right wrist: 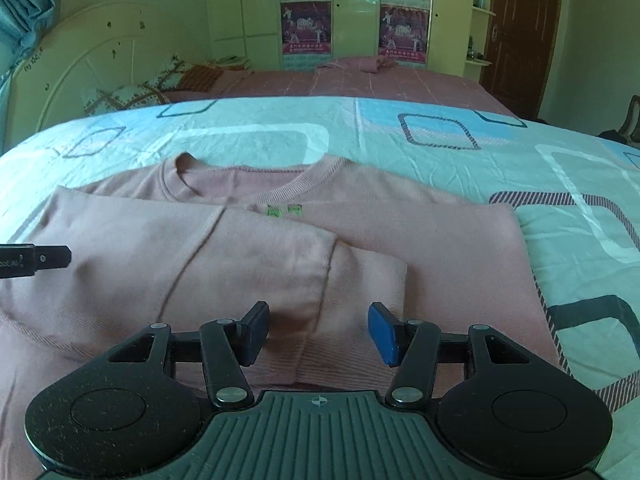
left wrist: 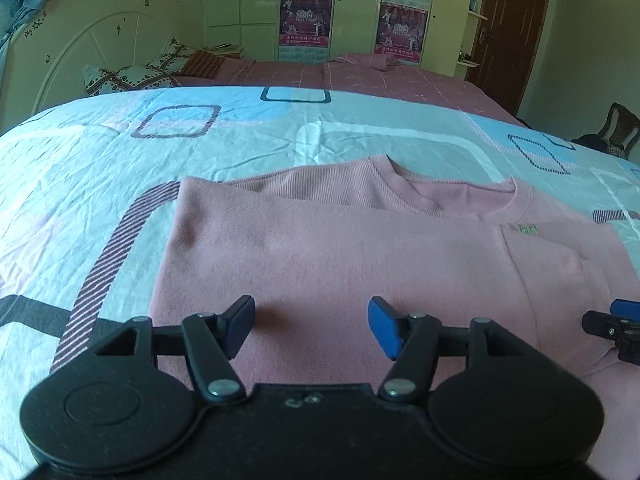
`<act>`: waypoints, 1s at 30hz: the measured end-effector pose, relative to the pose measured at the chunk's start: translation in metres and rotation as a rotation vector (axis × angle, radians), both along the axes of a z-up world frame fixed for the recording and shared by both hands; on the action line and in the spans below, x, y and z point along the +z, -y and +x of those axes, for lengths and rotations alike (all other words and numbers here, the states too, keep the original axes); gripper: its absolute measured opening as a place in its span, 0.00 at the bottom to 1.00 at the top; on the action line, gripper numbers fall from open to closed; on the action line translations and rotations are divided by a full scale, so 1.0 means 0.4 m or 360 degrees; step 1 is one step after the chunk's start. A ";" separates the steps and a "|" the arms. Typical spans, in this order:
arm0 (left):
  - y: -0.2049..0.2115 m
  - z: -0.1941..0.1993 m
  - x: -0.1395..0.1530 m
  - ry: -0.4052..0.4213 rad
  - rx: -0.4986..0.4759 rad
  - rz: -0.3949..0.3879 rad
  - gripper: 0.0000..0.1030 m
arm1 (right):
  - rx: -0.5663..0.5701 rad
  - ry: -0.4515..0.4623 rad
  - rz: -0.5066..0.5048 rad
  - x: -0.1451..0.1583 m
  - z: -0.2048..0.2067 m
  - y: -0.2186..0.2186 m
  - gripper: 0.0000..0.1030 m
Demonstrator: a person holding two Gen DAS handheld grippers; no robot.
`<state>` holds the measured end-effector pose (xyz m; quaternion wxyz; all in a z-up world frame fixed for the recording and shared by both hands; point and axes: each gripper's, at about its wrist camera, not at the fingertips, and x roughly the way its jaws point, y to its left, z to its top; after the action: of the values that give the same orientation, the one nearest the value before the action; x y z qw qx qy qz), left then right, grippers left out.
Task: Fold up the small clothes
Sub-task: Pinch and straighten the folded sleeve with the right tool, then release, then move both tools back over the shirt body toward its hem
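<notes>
Grippers above a pink sweatshirt, both empty.

Left gripper and right gripper each hang with jaws spread apart, nothing between the pads, over the pink sweatshirt, which lies flat with sleeves folded inward on the patterned bedsheet. At twelve o'clock a wardrobe stands; at one o'clock, a brown door.

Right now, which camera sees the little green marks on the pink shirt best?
The right wrist view: the green marks sit near the middle, bright and clear, just below the collar. In the left wrist view they are faint, pale and farther to the side.
</notes>
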<state>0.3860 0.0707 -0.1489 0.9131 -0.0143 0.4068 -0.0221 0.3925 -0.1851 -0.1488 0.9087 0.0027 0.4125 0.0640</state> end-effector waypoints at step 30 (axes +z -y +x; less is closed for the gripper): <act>0.141 -0.204 0.046 -0.0010 -0.0024 -0.0031 0.60 | 0.0229 0.0048 0.0181 0.053 -0.127 0.034 0.53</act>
<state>0.3044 0.0143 -0.1306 0.9115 -0.0201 0.4095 -0.0328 0.3415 -0.1985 -0.1274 0.9062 0.0236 0.3936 0.1525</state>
